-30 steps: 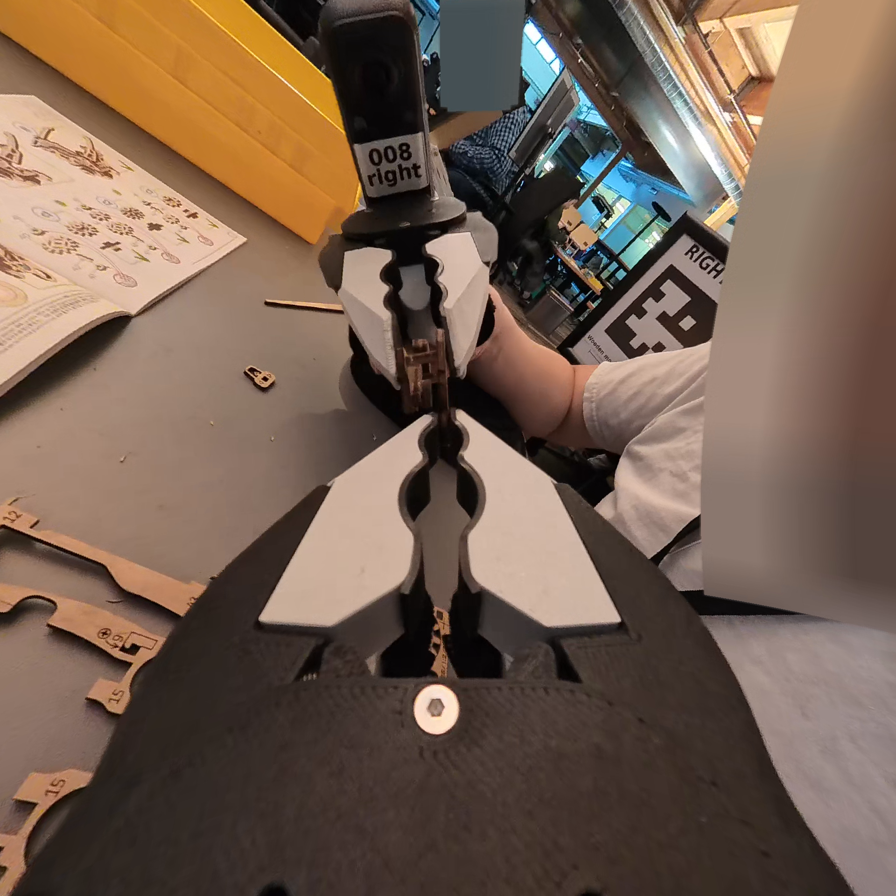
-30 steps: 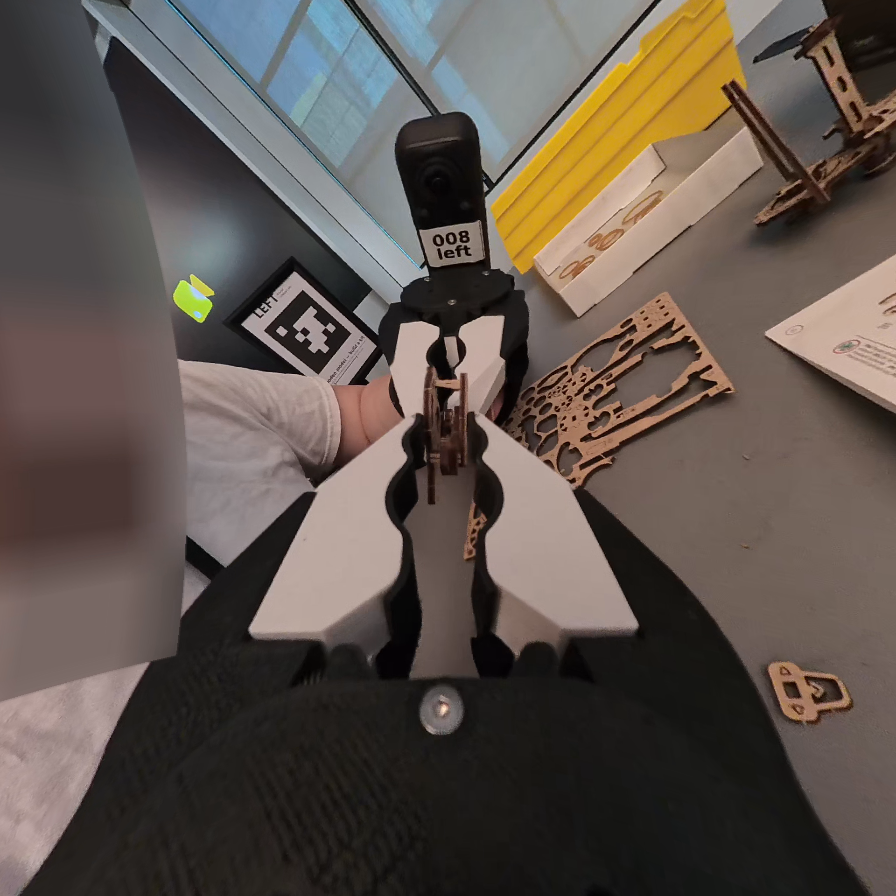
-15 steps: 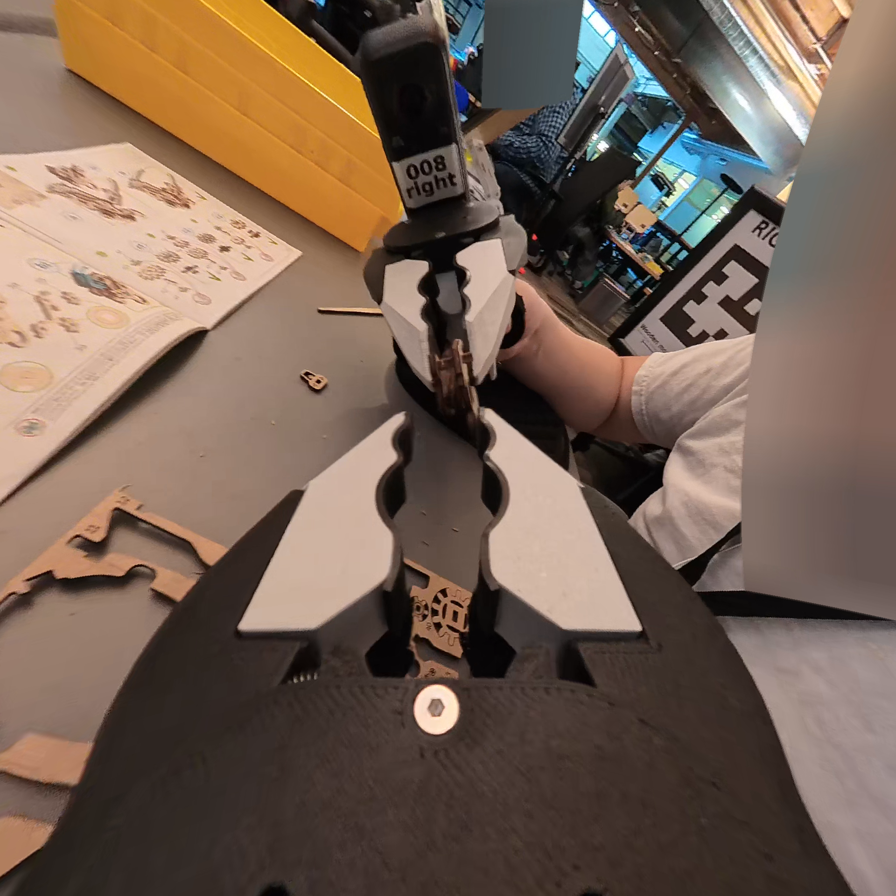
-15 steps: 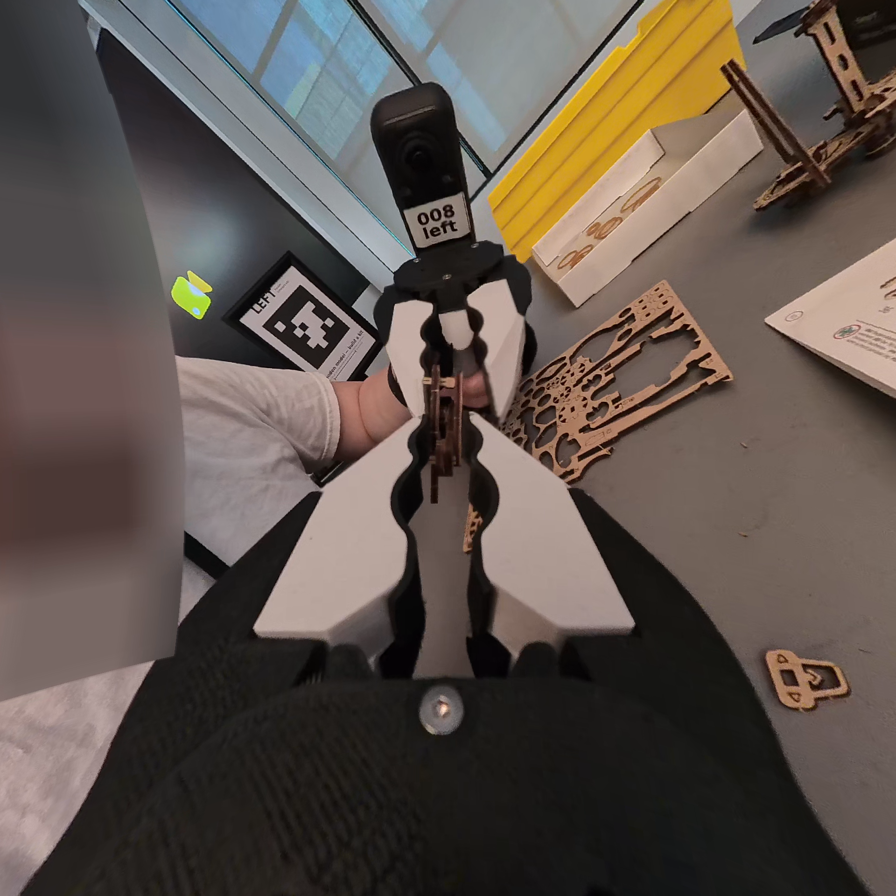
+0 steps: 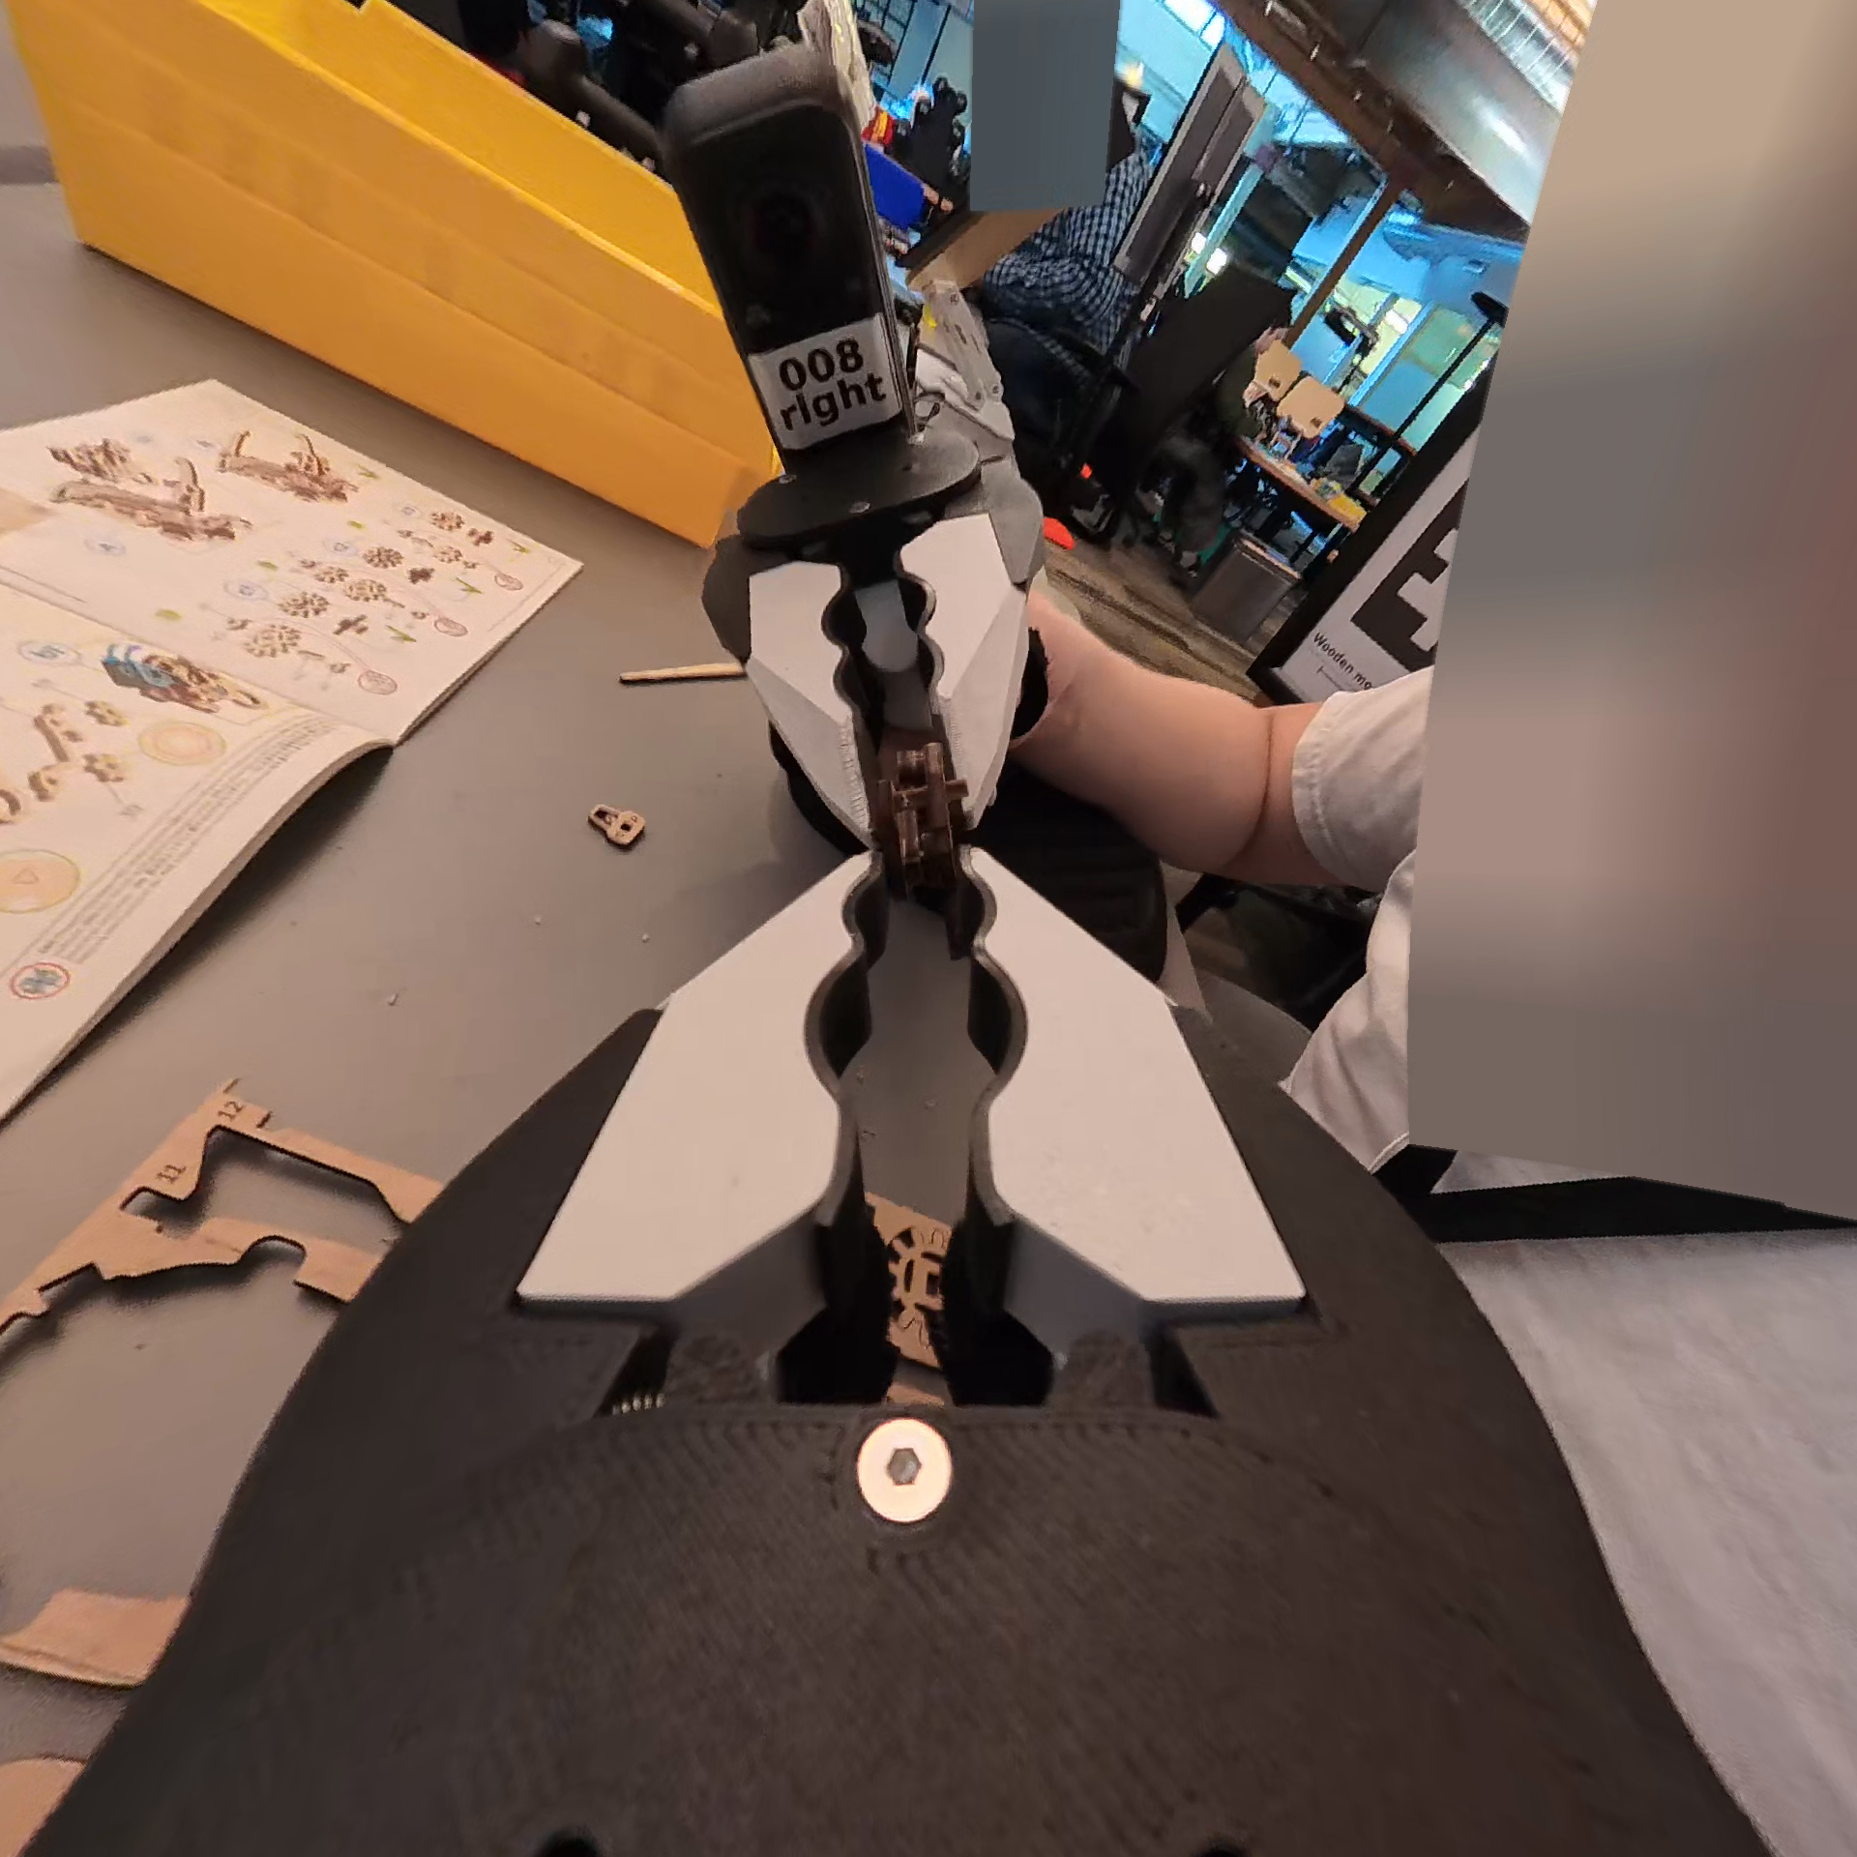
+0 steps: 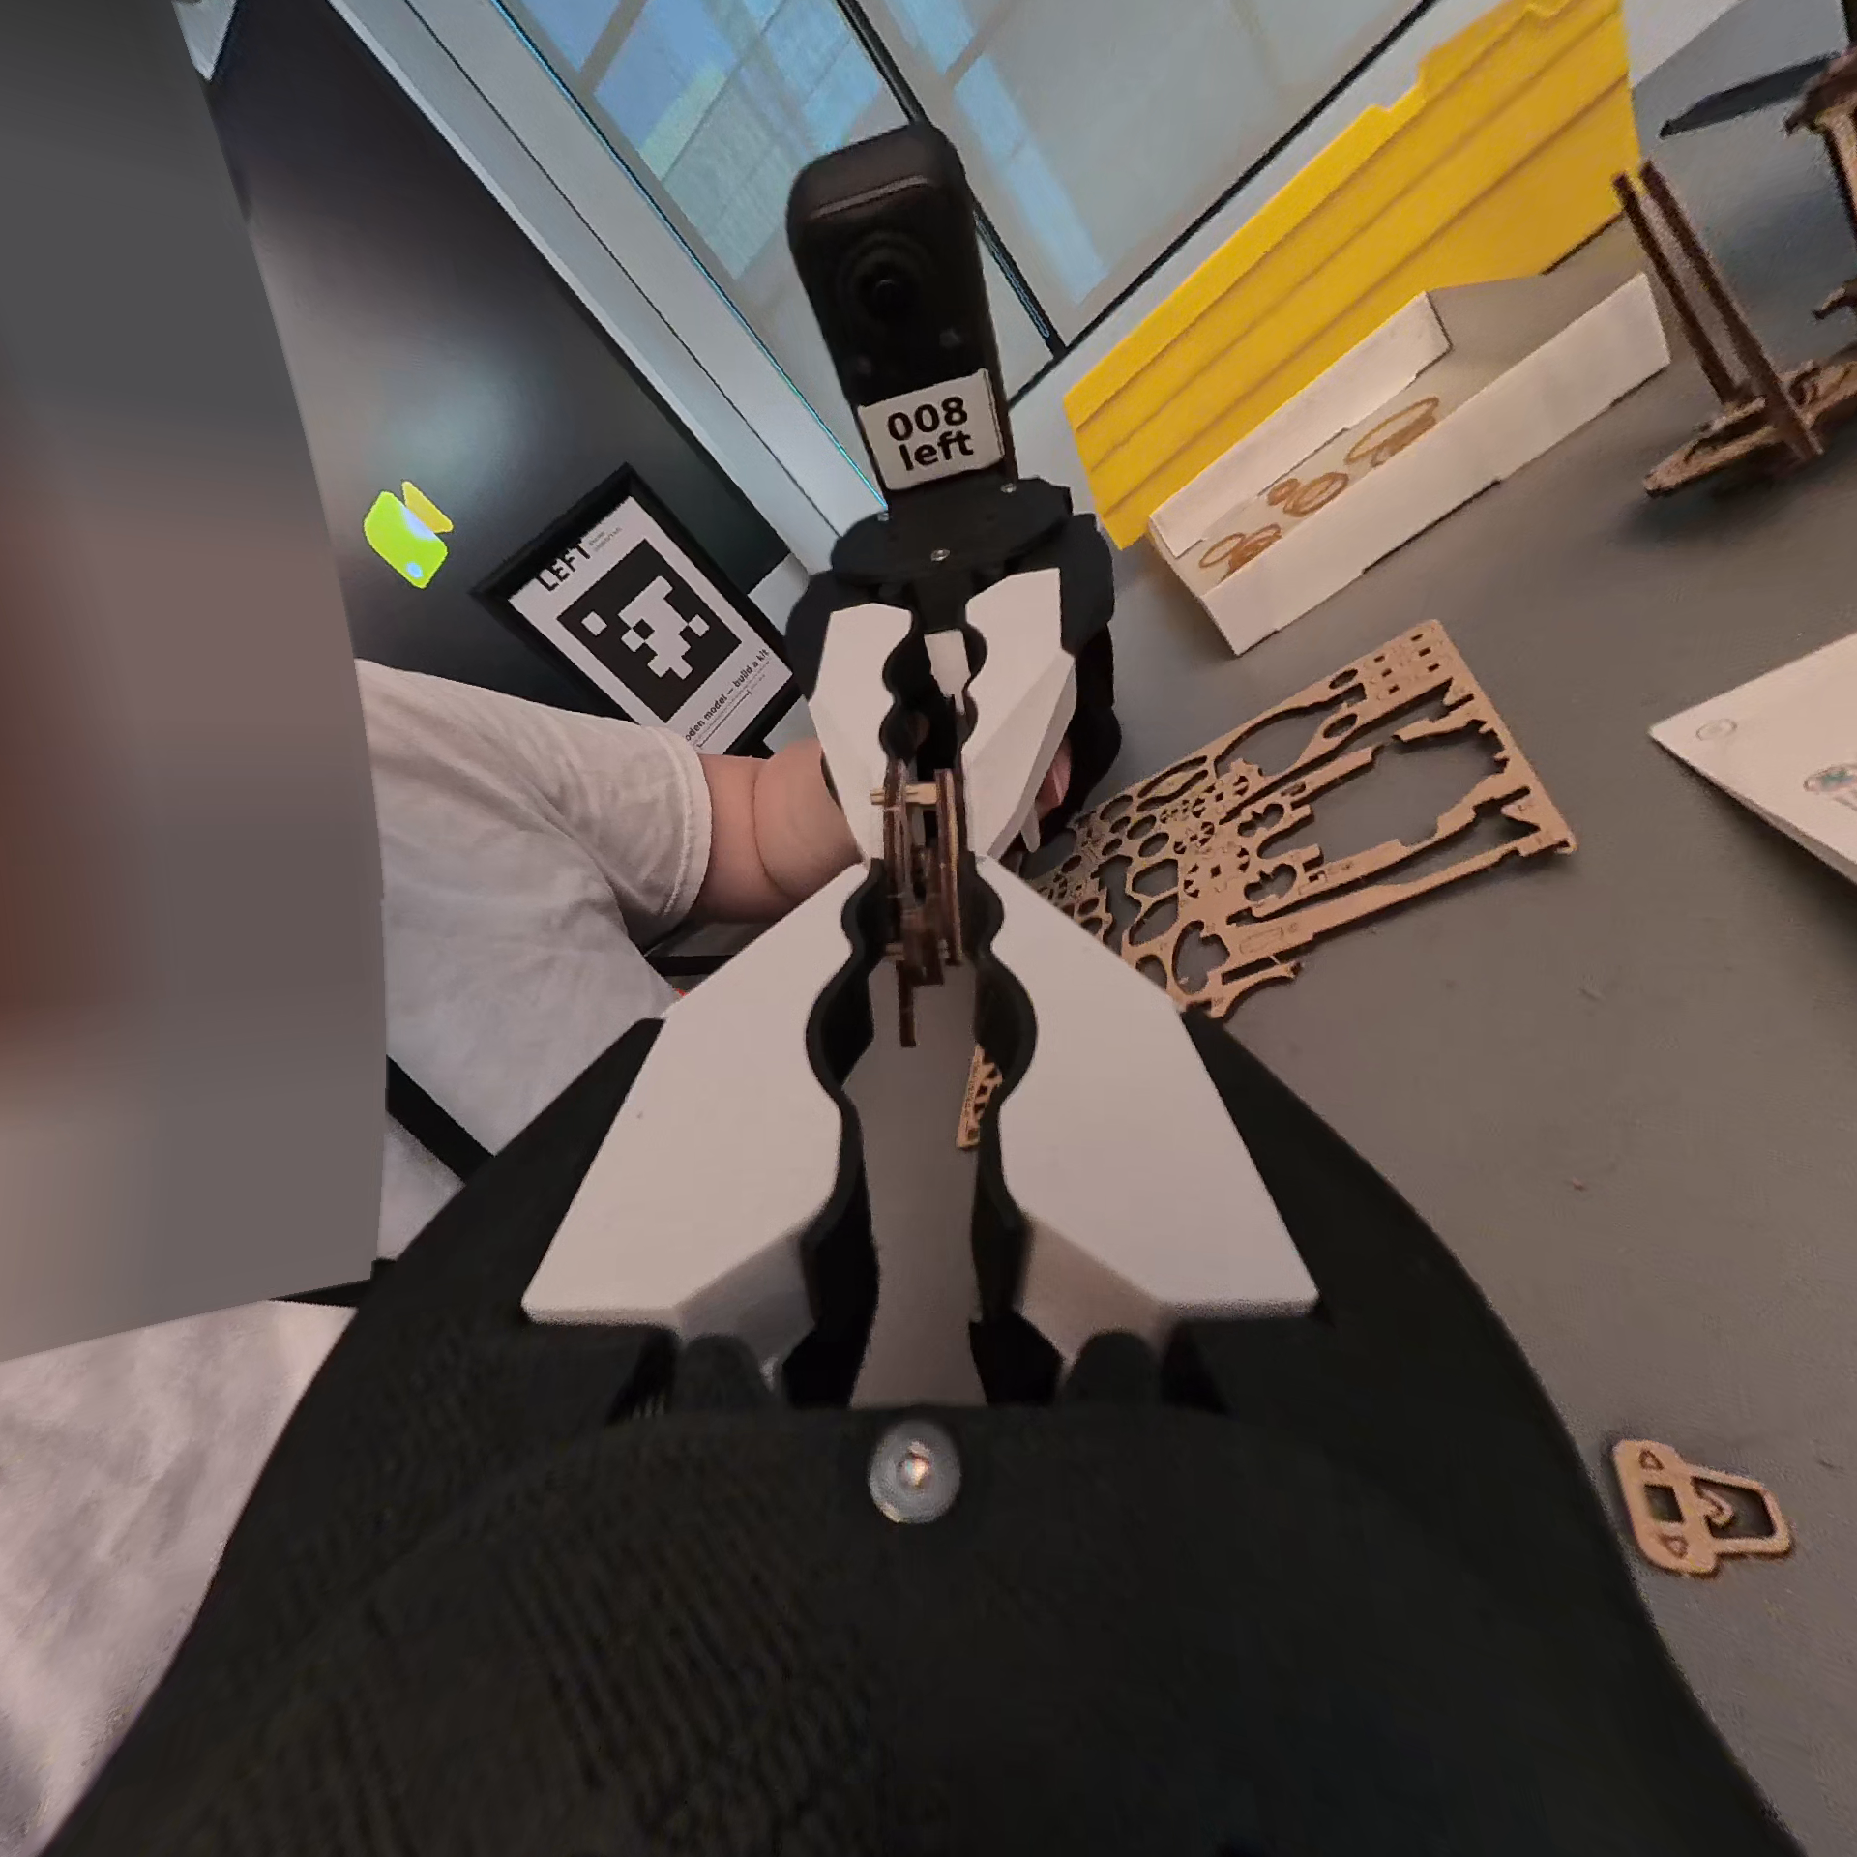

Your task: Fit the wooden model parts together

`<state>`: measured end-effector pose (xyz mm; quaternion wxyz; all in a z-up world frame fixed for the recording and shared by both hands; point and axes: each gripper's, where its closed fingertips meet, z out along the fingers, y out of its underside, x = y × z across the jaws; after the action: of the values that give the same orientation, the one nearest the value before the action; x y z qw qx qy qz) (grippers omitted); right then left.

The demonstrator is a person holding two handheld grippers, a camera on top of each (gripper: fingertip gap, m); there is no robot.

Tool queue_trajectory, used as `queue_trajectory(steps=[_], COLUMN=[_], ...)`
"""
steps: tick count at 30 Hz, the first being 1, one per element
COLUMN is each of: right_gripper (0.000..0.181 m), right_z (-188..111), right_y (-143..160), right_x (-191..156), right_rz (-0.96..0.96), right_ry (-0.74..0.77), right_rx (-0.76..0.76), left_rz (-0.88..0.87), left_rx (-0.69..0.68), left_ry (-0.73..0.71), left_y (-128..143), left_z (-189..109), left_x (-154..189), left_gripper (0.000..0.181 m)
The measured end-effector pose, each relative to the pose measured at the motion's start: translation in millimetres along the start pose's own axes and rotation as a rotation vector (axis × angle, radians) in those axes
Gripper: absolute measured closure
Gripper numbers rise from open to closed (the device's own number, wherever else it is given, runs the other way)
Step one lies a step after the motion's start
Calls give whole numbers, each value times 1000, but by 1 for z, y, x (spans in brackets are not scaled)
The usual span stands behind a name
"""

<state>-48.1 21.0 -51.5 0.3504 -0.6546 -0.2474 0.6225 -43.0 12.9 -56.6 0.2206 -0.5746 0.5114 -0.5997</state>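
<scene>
- Grey tabletop (image 6: 1507,1055) is lying beneath us.
- We are pinching the small wooden gear assembly (image 6: 919,894) at centre frame, right gripper (image 6: 919,909) and left gripper (image 5: 919,884) both clamped on it.
- Fitting looks unfinished; the punched-out part sheet (image 6: 1306,804) is waiting right of centre.

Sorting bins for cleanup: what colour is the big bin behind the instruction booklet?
Yellow. The bin shows best in the left wrist view, beyond the booklet.

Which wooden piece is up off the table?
The small dark wooden assembly, pinched in mid-air between both tools' tips. The pale cut-out sheet and tiny loose piece lie flat on the table.
</scene>
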Motion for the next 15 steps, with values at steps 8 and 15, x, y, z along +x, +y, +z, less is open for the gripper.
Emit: queue_trajectory(steps=[8,15], right_gripper=[171,171], right_z=[-1,3], right_y=[-1,6], right_x=[-8,-20], right_rz=[-220,-617], right_ry=[55,116], right_rx=[-44,-99], left_rz=[204,444], left_rx=[22,-64], left_ry=[-42,-85], left_y=[-5,8], left_z=[2,8], left_x=[9,15], left_gripper=[169,165])
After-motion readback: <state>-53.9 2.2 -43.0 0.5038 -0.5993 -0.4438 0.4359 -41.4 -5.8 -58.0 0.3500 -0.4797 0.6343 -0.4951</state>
